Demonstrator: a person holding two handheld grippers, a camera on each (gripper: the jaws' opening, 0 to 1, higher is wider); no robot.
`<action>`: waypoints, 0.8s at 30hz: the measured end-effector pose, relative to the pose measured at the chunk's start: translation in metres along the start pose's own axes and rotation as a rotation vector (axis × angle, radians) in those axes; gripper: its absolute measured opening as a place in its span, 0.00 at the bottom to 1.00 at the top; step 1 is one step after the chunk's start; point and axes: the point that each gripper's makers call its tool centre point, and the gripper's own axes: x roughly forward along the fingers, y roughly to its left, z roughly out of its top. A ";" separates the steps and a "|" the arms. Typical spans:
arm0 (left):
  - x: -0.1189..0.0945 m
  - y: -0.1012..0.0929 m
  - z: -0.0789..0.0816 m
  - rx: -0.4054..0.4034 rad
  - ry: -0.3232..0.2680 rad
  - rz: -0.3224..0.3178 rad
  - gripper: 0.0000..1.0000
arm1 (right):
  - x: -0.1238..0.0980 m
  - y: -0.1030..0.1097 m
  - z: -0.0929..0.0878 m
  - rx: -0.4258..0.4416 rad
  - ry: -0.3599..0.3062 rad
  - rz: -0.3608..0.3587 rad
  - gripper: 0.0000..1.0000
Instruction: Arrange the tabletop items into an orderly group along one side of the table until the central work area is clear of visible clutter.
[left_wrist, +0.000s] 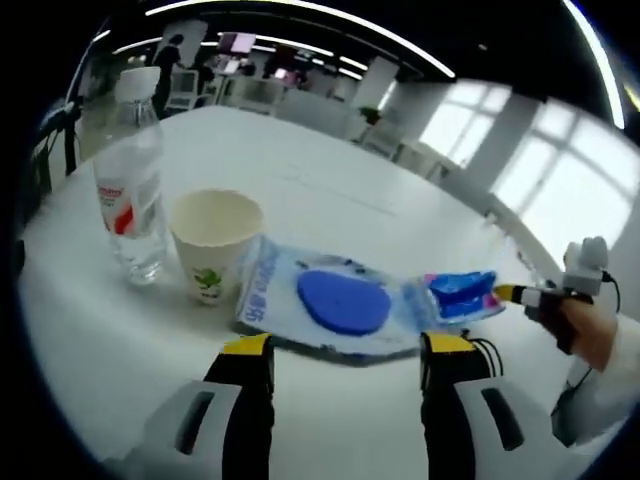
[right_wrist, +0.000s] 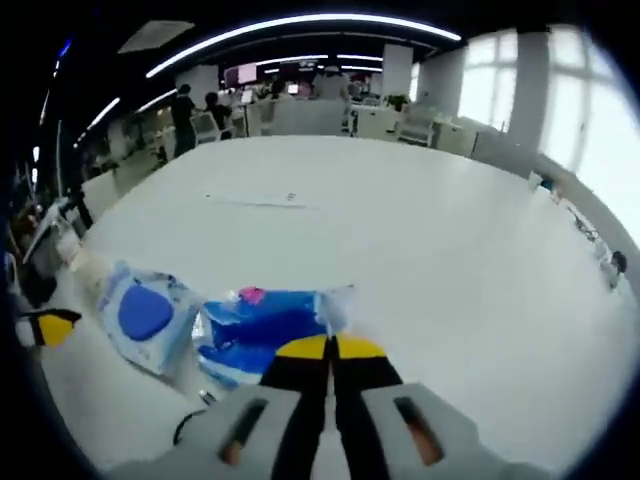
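A water bottle (left_wrist: 131, 180), paper cup (left_wrist: 213, 243) and wipes pack (left_wrist: 325, 300) are grouped near one table (right_wrist: 420, 230) edge, presumably as the tidy row. The blue packet (right_wrist: 265, 330) is pinched by the right gripper (right_wrist: 330, 352), jaws closed, held low. The left gripper (left_wrist: 348, 352) is poised level before the wipes, jaws wide and empty.

A large white table (right_wrist: 400, 230) is seen under long curved ceiling light strips (right_wrist: 300, 25). Bright windows (left_wrist: 560, 160) are set along one wall, divided by pale columns (right_wrist: 397, 68). Further desks and chairs (right_wrist: 415, 125) are ranged beyond, where what may be standing people (right_wrist: 185, 115) are dimly made out.
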 end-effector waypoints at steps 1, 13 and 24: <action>0.003 -0.013 -0.001 0.015 0.002 -0.034 0.50 | 0.001 -0.002 0.001 0.015 -0.005 -0.005 0.00; 0.052 -0.078 0.008 0.046 0.047 -0.154 0.63 | -0.017 -0.010 0.006 0.196 -0.057 0.031 0.00; 0.087 -0.132 0.018 0.154 0.108 -0.253 0.51 | -0.042 -0.004 0.011 0.271 -0.113 0.087 0.00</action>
